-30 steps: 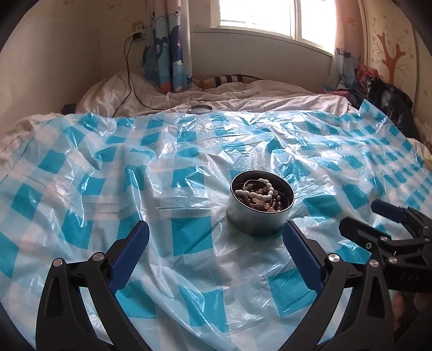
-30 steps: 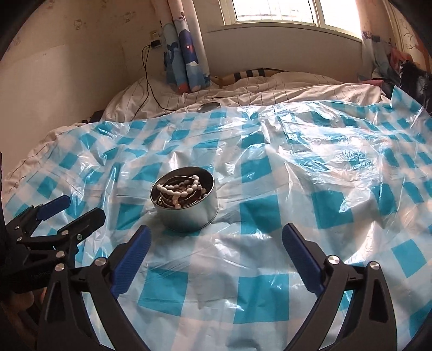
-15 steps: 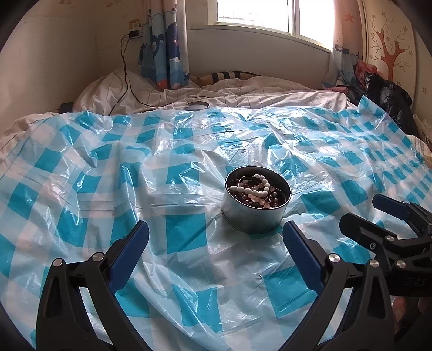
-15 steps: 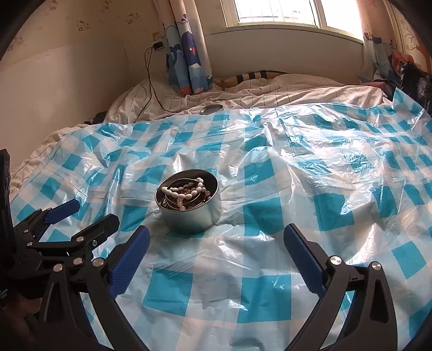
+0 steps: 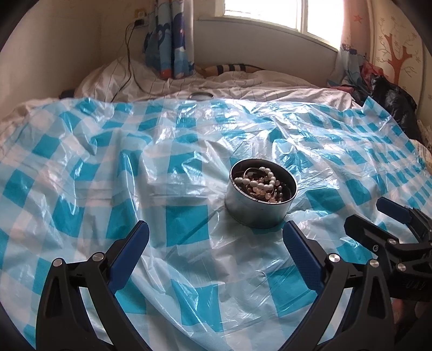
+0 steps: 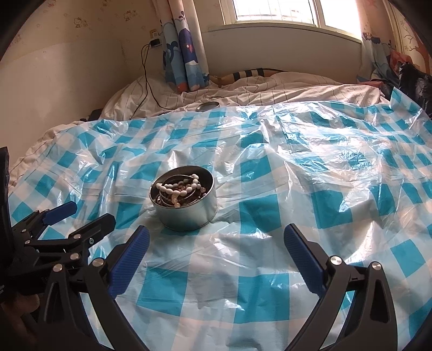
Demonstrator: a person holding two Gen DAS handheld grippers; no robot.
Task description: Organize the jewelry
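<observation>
Sunlit window (image 6: 275, 12), cartoon curtain (image 6: 185, 51), rumpled striped bedding (image 6: 243, 89) — perhaps a tree decal (image 5: 399, 56) on the wall.

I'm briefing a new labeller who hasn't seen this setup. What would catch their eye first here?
Probably the round metal tin heaped with pale beads, alone in the middle of a crinkled blue-and-white checked plastic sheet spread over a bed. Next, the left gripper and right gripper, both open and empty, just short of the tin.

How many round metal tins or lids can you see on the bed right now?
2. An open tin holding beaded jewelry sits mid-sheet on the blue checked plastic sheet. A flat lid-like disc lies beyond the sheet's far edge on the bedding. More could be hidden in folds.
</observation>
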